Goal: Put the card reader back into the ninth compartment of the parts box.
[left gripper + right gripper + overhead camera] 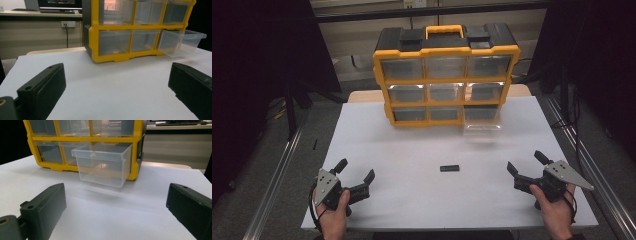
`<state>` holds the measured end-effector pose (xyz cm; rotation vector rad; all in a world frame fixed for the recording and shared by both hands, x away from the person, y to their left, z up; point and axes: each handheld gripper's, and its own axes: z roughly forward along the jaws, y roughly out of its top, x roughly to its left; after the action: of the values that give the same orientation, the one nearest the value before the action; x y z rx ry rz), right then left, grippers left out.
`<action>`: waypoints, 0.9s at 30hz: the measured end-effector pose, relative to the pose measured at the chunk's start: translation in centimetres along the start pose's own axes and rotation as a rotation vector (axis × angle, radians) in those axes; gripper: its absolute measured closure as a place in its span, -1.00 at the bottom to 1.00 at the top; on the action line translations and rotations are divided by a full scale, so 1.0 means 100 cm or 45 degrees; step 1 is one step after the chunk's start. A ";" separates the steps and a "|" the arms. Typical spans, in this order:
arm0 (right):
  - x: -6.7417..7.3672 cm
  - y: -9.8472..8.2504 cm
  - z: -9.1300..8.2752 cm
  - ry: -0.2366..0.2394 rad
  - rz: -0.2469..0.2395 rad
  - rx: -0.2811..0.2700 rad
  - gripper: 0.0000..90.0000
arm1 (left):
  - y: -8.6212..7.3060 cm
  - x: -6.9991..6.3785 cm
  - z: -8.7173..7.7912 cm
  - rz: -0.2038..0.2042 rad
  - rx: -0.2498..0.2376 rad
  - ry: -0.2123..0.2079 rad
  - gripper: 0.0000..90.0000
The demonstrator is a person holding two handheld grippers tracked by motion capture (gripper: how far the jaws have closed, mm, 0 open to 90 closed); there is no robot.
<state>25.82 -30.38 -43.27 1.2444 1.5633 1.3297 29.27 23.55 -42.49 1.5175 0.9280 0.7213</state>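
Both grippers sit low at the near edge of the tabletop (pixel 412 150), and neither has anything in it. Left gripper (pixel 358 173) has its jaws spread wide, resting by the person's left hand (pixel 332 212); right gripper (pixel 523 167) is just as wide, held in the right hand (pixel 554 210). Between them, out in the middle of the white surface, lies the small black part (pixel 449 168), flat and well apart from either gripper (too small to say what it is). Further back stands the yellow organizer (pixel 446 75), nine clear drawers in three rows. Its bottom-right drawer (pixel 482 124) is pulled out toward the person and looks empty in the right gripper view (pixel 102 165), open top and all; the left gripper view catches it too (pixel 181 42).

Reading the state of play: the drawer being open looks like the one step done. Nothing has been picked up, so the grasp on the part, the carry to the drawer, the drop and probably the push shut all seem to remain. The right gripper appears a little closer to both.
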 end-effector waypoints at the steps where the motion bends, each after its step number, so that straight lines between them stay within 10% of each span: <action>1: 0.001 0.000 0.000 0.004 -0.003 0.003 -0.95 | 0.000 0.000 0.000 -0.003 0.000 -0.006 -0.97; 27: 0.026 0.003 0.016 0.304 -0.098 0.027 -0.93 | 0.000 -0.002 0.002 -0.021 -0.008 -0.033 -0.97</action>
<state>26.65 -27.50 -43.17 1.0569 1.7754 1.4573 29.37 23.30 -42.46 1.5083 0.9170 0.6910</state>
